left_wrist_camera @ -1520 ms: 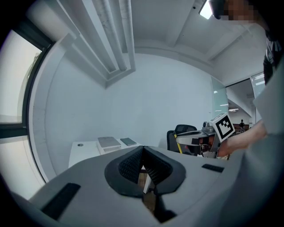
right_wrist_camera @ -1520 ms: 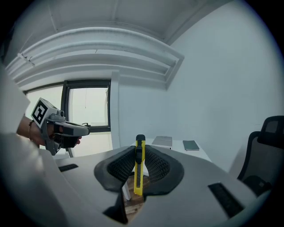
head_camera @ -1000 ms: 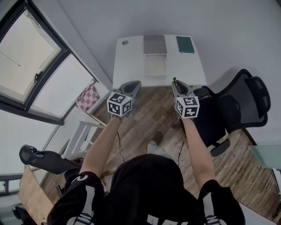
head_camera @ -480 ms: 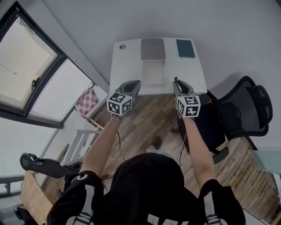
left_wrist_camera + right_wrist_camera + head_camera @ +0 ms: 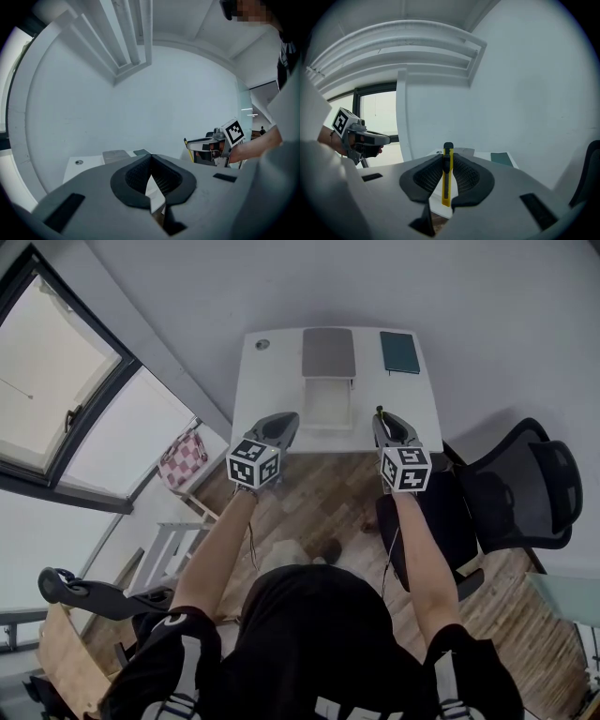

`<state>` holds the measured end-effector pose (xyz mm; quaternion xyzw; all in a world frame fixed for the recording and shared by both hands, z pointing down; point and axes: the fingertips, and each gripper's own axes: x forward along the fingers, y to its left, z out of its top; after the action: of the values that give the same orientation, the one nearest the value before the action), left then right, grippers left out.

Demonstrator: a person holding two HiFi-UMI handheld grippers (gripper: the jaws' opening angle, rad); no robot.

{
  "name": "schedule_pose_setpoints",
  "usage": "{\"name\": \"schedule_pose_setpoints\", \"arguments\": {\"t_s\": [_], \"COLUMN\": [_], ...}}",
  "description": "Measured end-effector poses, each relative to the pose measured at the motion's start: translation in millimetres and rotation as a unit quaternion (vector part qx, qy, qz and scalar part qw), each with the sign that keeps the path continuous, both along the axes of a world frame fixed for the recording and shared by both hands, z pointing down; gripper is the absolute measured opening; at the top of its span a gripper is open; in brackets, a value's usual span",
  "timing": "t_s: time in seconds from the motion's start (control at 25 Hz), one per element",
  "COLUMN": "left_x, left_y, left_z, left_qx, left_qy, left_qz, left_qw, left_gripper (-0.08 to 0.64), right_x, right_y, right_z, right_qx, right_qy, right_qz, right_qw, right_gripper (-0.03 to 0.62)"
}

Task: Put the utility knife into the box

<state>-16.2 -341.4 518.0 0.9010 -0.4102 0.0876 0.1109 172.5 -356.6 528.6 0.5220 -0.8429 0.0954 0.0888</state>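
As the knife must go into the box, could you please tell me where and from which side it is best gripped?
Grip the knife on the two flat sides of its slim yellow body, about mid-length, coming from the near end. The right claw holds it just so, edge-up, with its black end pointing ahead toward the table.

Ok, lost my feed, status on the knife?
Right tool shut on utility knife. Left tool shut, empty. Box on desk ahead, nothing between.
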Motion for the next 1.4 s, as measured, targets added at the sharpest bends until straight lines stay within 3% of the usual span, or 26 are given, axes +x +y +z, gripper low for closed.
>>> {"name": "schedule_pose_setpoints", "arguments": {"t_s": [0.56, 1.4], "left_x": [-10.7, -40.6], "left_y": [-41.0, -167.1], "left_z": [19.6, 51.5], "left_qx": [-0.012, -0.054], "left_qy": [0.015, 0.028], "left_qz": [-0.006, 0.011], "left_qw": [0.9998, 0.9981], "left_gripper": [0.025, 0.025], "right_x": [-24.9, -70.8], "right_y": [-43.7, -164.2], "right_z": [8.1, 42.6], "right_qx": [-0.006, -0.061], "right_qy": [0.021, 0.007], "right_qz": [-0.026, -0.024], "right_qw": [0.999, 0.998], "right_gripper": [0.081, 0.081]}}
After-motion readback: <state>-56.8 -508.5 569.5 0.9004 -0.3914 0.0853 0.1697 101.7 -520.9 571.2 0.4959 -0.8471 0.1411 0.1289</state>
